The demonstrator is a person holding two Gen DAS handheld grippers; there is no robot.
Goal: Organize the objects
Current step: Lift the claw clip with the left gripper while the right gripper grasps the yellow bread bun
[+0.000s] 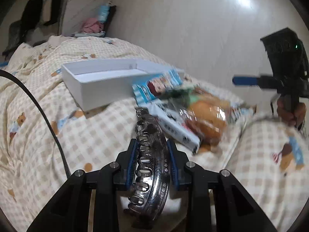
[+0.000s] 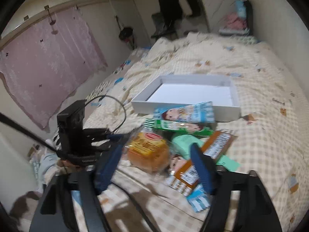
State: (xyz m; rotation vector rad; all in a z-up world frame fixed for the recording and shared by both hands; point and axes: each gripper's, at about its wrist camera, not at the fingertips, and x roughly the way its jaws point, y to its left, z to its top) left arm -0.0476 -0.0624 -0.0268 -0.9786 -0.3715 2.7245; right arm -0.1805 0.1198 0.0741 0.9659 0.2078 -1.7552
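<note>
My left gripper (image 1: 151,145) is shut on a dark glossy hair claw clip (image 1: 152,164) and holds it above the bed. An open white box (image 1: 102,85) lies on the checked duvet beyond it; it also shows in the right wrist view (image 2: 193,94). A pile of snack packets (image 1: 183,112) lies right of the box: a blue striped packet (image 2: 185,112), a green packet (image 2: 179,125), an orange bread bag (image 2: 148,150) and brown packets (image 2: 218,143). My right gripper (image 2: 158,154) is open and empty, hovering over the pile. It appears at the right of the left wrist view (image 1: 243,80).
The checked duvet (image 1: 67,145) covers the whole bed. A black cable (image 1: 48,119) runs across the left. A wall (image 1: 193,29) borders the bed on the far side. A pink curtain (image 2: 48,63) and hanging clothes (image 2: 170,3) are farther off.
</note>
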